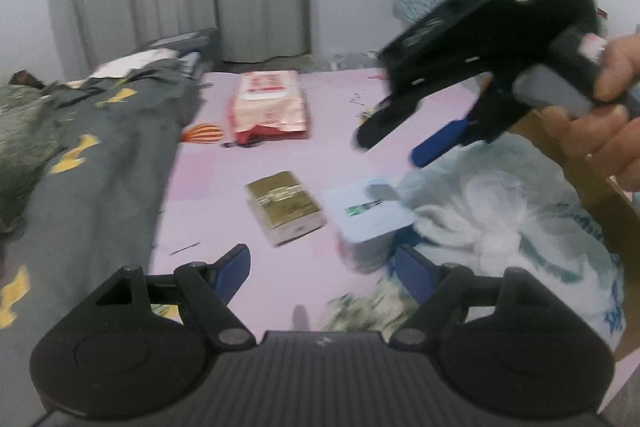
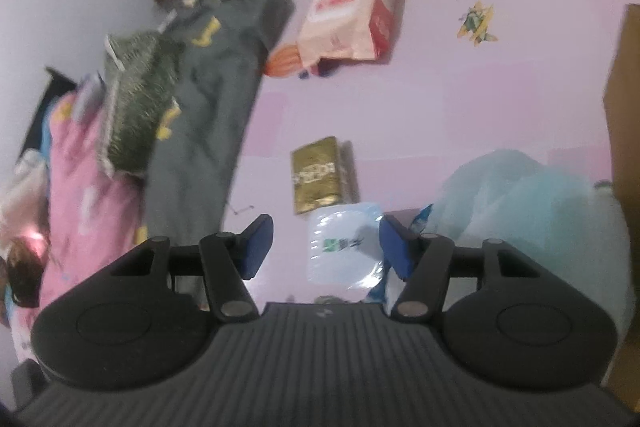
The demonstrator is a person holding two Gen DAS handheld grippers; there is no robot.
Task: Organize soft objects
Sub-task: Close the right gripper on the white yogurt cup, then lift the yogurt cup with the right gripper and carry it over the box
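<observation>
Both my grippers hover over the pink bed sheet point(image 2: 460, 115), nothing held. Landmark: the pale blue tissue pack point(image 2: 344, 247), lying flat on the sheet. My right gripper point(image 2: 326, 247) sits almost directly above it; the pack shows between the jaws, which stand part-open, neither pad touching it. My left gripper point(image 1: 320, 267) hangs just short of the same pack point(image 1: 368, 215), which lies ahead and slightly right of its jaws; those jaws gape moderately wide and are empty. The right hand point(image 1: 616, 107) reads as the nearer one. Pack's long axis: hard to tell, it looks nearly square. Just beyond the pack on its left, close by, lies a gold packet point(image 2: 316, 173), long axis running away from me. Well beyond the pack is a pink-and-red wipes pack point(image 2: 352, 11). To the pack's right is a crumpled pale plastic bag point(image 2: 520, 195), its edge close against the pack. Far left of the pack is a grey blanket with yellow marks point(image 2: 208, 115). Judgement: the pack is the likely next pick, taken with a straight drop by the right jaws.
</observation>
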